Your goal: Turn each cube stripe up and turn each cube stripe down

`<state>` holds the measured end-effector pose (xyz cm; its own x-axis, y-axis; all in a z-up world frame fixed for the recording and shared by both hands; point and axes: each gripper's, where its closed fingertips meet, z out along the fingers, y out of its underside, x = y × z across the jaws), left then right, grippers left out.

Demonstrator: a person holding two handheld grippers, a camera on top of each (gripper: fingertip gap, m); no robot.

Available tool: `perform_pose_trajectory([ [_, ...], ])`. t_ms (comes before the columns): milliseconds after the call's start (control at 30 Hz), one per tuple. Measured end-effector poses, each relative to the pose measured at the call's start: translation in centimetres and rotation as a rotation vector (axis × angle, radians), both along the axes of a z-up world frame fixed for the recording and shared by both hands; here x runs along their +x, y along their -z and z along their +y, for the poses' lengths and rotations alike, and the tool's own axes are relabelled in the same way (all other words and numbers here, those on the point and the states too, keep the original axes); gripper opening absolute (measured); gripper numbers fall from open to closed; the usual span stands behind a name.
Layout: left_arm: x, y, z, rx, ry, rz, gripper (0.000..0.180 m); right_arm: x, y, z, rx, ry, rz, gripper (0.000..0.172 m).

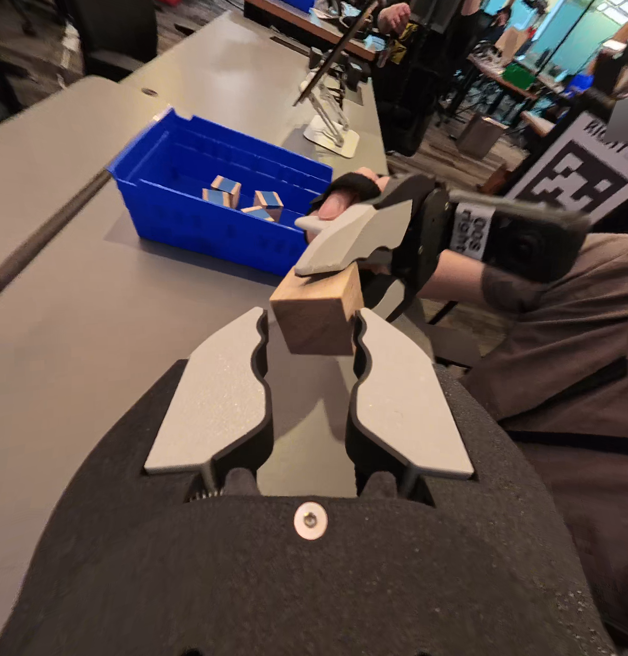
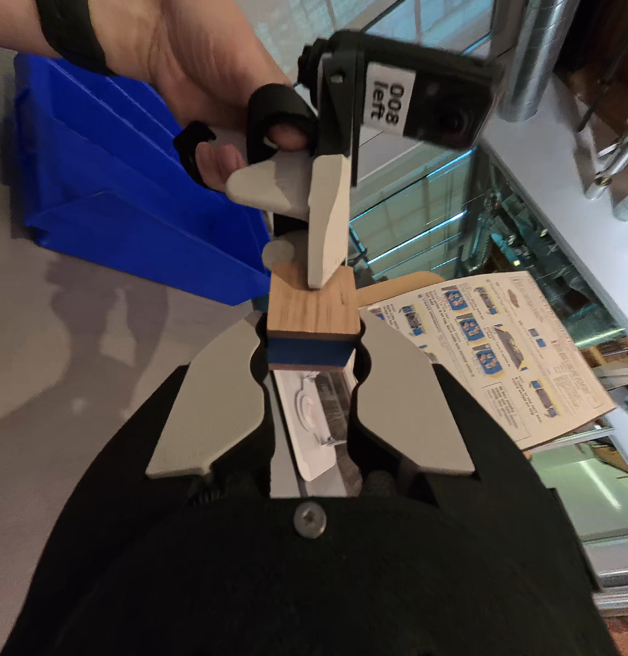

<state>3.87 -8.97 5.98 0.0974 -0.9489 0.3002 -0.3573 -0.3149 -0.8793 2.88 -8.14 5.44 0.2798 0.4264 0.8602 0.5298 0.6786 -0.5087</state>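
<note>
Grey table (image 1: 74, 337), both tools (image 1: 310, 316) (image 2: 312, 340) gripping one cube (image 2: 312, 309), stripe half hidden

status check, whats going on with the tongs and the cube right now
Both tongs on one wooden cube, held off the table. Right tongs clamp it, blue stripe facing their camera. Left tongs pinch it too. Nothing in the way.
</note>
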Motion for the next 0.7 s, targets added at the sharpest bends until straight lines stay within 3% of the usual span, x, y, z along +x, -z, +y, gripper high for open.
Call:
perform_pose_trajectory([
  [100,-1.3,-1.1,1.3,0.160,-0.101,0.015,0.058,2.9,-0.5,1.2,-0.145,0.059,-0.115,0.047],
  [200,-2.5,-2.8,1.4,0.272,-0.148,-0.035,0.060,11.2,-0.6,3.1,-0.465,0.260,-0.203,0.046],
  [267,-2.9,-4.1,1.1,0.309,-0.163,-0.104,0.062,17.8,1.6,3.0,-0.769,0.394,-0.238,0.046],
  [400,-2.9,-5.1,0.9,0.352,-0.181,-0.234,0.058,27.6,8.3,4.5,-1.047,0.696,-0.363,0.047],
  [533,-2.7,-3.9,1.3,0.302,-0.181,-0.177,0.057,28.0,14.3,5.6,-1.300,0.693,-0.451,0.047],
  [633,-2.7,-3.6,1.5,0.291,-0.192,-0.163,0.055,26.6,16.7,5.2,-1.420,0.592,-0.495,0.047],
  [700,-2.7,-3.2,1.5,0.286,-0.184,-0.140,0.054,27.0,17.8,5.0,-1.442,0.613,-0.546,0.047],
])
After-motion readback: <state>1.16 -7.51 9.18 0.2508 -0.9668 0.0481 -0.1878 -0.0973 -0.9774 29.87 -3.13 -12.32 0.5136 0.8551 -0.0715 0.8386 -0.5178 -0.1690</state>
